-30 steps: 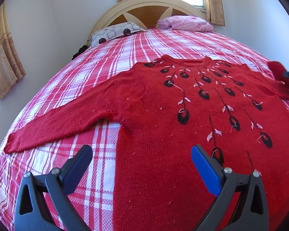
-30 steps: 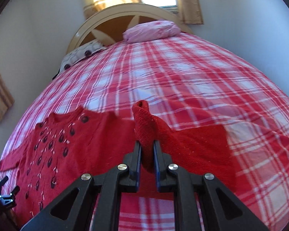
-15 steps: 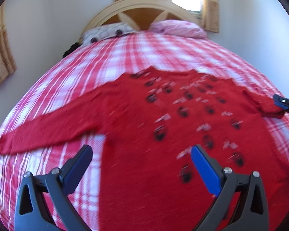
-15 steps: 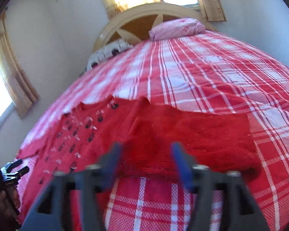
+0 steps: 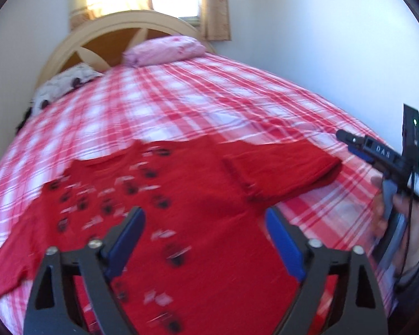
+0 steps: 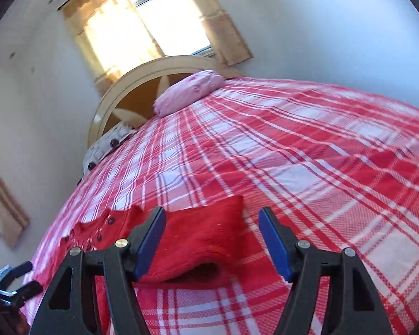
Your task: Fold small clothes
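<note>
Red sweater (image 5: 209,223) lies flat on the checked bed (image 5: 209,106), right sleeve (image 6: 201,240) folded inward; left tongs (image 5: 204,240) and right tongs (image 6: 212,240) both released, empty.

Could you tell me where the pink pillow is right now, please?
The pink pillow lies at the head of the bed, against the headboard, to the right of the spotted pillow in both views.
</note>
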`<state>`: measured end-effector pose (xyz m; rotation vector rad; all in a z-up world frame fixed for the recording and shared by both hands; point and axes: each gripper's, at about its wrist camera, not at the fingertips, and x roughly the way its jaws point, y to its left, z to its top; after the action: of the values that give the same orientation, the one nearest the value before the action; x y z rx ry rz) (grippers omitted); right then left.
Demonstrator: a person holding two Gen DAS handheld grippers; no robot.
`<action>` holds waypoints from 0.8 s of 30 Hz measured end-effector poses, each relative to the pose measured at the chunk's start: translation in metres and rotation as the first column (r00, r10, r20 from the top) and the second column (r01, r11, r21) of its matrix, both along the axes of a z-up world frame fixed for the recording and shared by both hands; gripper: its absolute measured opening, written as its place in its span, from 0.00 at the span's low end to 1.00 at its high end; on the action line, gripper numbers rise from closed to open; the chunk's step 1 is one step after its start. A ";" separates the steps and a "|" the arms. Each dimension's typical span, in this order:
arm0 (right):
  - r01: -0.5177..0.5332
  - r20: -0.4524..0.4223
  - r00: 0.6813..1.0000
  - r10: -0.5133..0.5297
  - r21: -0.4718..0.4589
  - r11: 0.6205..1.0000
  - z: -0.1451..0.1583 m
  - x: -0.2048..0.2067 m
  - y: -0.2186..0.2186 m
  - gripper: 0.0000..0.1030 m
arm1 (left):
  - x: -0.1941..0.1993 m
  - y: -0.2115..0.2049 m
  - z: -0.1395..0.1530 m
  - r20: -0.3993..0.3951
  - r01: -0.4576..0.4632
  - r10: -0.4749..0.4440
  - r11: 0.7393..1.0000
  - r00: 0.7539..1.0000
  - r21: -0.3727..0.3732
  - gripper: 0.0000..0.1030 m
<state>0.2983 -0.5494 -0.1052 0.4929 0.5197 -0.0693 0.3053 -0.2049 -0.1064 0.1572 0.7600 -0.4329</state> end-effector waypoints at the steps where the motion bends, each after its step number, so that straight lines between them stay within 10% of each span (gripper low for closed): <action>1: 0.013 0.003 1.000 -0.013 0.015 1.000 -0.002 -0.001 -0.004 0.67 | 0.005 -0.010 -0.001 -0.018 0.016 -0.016 1.000 1.000 -0.018 0.79; 10: 0.033 -0.028 0.999 -0.031 0.054 0.998 -0.020 0.002 -0.013 0.68 | 0.067 -0.066 -0.041 -0.323 0.016 -0.078 0.981 0.943 -0.191 0.52; 24: 0.057 -0.030 0.998 -0.056 0.050 0.997 -0.021 0.000 -0.013 0.68 | 0.069 -0.062 -0.048 -0.377 -0.076 0.005 0.982 0.926 -0.174 0.50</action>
<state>0.2984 -0.5626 -0.1257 0.5566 0.5364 -0.1178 0.3745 -0.2668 -0.1546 -0.1226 1.0926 -0.4991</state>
